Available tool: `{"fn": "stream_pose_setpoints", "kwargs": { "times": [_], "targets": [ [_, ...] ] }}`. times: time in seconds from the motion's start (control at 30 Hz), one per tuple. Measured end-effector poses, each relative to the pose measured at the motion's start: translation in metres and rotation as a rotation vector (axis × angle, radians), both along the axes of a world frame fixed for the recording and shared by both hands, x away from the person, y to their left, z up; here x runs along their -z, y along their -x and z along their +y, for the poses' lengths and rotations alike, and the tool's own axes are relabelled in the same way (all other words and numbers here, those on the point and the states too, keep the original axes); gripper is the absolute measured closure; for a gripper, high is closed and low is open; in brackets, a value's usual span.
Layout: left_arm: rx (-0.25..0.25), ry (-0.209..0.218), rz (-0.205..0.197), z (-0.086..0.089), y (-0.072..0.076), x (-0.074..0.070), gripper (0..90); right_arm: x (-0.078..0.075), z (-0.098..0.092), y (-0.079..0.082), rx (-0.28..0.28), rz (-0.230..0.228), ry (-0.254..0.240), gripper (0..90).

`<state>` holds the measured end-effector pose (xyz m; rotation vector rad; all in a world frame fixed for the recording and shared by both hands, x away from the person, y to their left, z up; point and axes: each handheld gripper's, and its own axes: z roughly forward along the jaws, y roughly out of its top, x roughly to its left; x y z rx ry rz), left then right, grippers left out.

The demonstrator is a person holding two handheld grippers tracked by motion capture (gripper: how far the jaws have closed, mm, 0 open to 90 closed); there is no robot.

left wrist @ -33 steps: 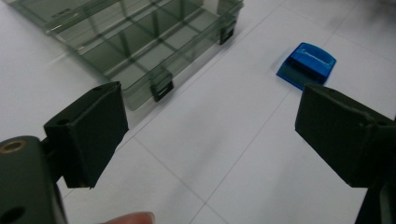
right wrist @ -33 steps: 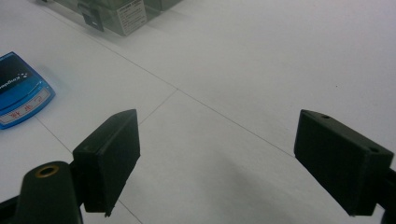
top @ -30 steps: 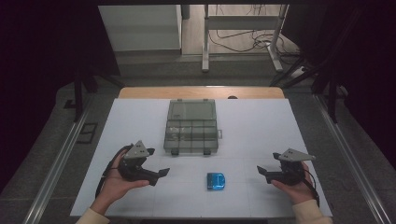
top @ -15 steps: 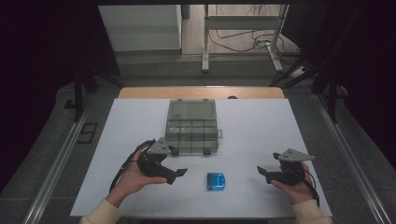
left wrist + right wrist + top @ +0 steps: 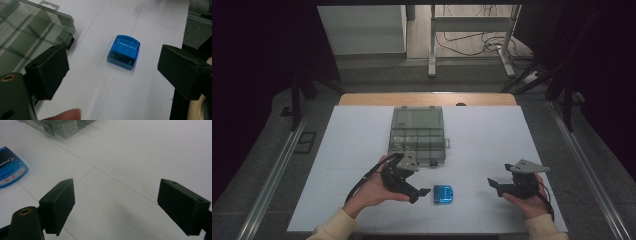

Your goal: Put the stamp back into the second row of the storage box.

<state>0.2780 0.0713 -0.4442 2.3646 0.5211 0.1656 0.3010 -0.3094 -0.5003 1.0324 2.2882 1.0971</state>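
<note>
The left gripper [image 5: 418, 191] has its jaws spread wide and holds nothing. In the left gripper view the small blue box [image 5: 123, 51] lies on the white desk [image 5: 155, 30] out ahead, between the two jaws but not touching either one. From the high view the left gripper sits just to the left of the blue box [image 5: 443, 193], and its jaws point at the box. The left hand [image 5: 374, 190] wraps around it from below.

The right gripper [image 5: 493, 184] also has its jaws spread wide, and they hold nothing. It is well to the right of the blue box. In the right gripper view there is bare white desk [image 5: 140, 157] between the jaws, and the blue box [image 5: 10, 167] shows off to the left. The right hand [image 5: 527, 202] holds it from under.

The clear grey case [image 5: 417, 135] with little compartments lies shut on the desk just behind the blue box. One corner of the case [image 5: 30, 35] is beside the left jaw in the left gripper view.

A second ago the left gripper was far to the left of the blue box. It has come closer with each picture and is now right next to it. The right gripper, the blue box and the grey case have stayed where they were.
</note>
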Motion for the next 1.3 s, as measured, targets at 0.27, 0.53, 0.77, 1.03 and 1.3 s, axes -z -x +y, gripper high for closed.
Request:
{"fn": "stream_pose_setpoints", "kwargs": {
  "times": [0.27,0.53,0.77,1.03,1.3],
  "targets": [
    [0.064,-0.053,0.038,-0.028,-0.005,0.012,10.0,0.001,0.001,0.000,-0.007,0.005,0.004,14.6],
    [0.112,-0.100,0.070,-0.047,-0.011,0.023,8.8,0.001,0.001,-0.001,-0.004,0.005,0.010,14.6],
    [0.134,-0.145,0.082,-0.057,-0.014,0.034,8.4,0.001,0.001,-0.001,0.001,0.005,0.013,14.6],
    [0.178,-0.196,0.106,-0.074,-0.020,0.047,8.9,0.002,0.002,-0.001,-0.001,0.007,0.015,14.6],
    [0.210,-0.284,0.122,-0.091,-0.027,0.066,12.5,0.003,0.002,-0.002,-0.002,0.013,0.021,14.7]
  ]
}}
